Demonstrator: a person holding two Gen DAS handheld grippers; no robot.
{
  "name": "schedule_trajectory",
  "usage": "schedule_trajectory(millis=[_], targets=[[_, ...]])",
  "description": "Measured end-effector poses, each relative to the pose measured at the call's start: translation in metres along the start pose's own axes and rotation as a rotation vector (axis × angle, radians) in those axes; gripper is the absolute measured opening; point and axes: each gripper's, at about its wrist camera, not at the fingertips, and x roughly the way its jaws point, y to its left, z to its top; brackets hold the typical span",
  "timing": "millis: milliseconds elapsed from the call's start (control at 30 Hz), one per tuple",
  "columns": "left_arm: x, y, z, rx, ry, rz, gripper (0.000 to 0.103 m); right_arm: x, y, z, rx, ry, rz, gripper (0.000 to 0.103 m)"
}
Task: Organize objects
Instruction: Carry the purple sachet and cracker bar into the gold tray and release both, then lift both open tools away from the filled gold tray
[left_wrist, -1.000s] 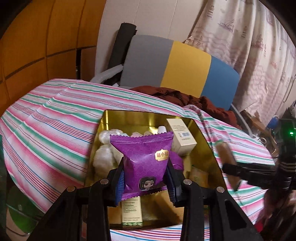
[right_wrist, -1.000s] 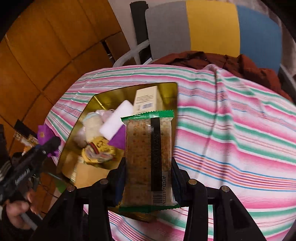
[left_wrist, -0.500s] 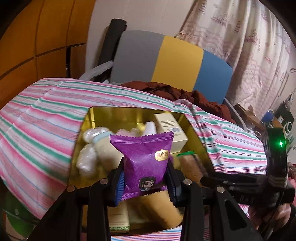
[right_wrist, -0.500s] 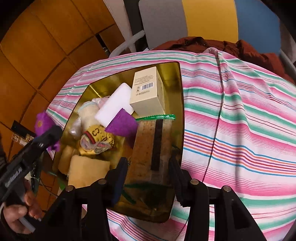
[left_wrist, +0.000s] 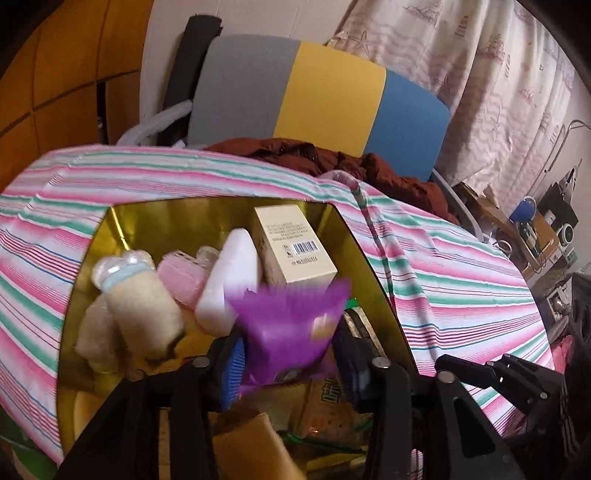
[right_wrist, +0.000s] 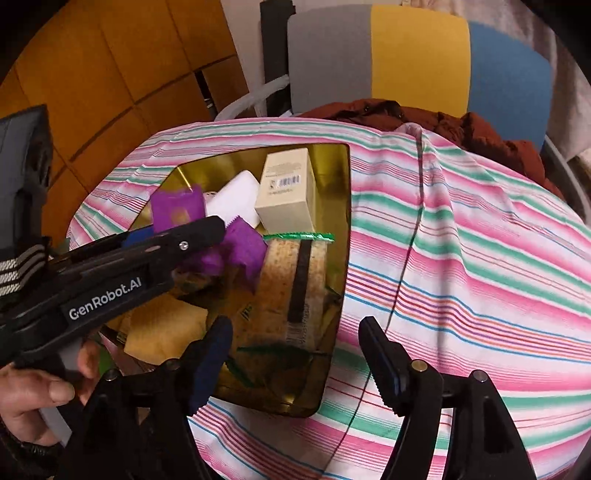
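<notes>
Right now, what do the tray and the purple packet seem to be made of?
Tray: probably metal, glossy gold; its walls mirror the contents. Purple packet: thin plastic film, likely, with a zigzag-cut top edge, pinched in the left gripper.

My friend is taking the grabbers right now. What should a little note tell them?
Left gripper: shut on the purple snack packet, held over the gold metal tin.
Right gripper: open and empty, above the tin's near edge.
Done: the green-edged cracker pack lies in the tin beside the cream cardboard box, the white packet and the rolled cream towel.
Left: lower the purple packet into the tin and let go.
</notes>
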Motion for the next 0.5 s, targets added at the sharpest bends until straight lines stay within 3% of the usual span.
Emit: schedule_trajectory(millis=[200, 500], targets=[[0.002, 0.007, -0.005, -0.025, 0.010, 0.021, 0.052, -0.001, -0.002, -0.001, 0.011, -0.004, 0.006, 0.072], [-0.027, 0.014, -0.011, -0.015, -0.053, 0.106, 0.052, -0.004, 0.002, 0.000, -0.007, -0.027, -0.024, 0.074]])
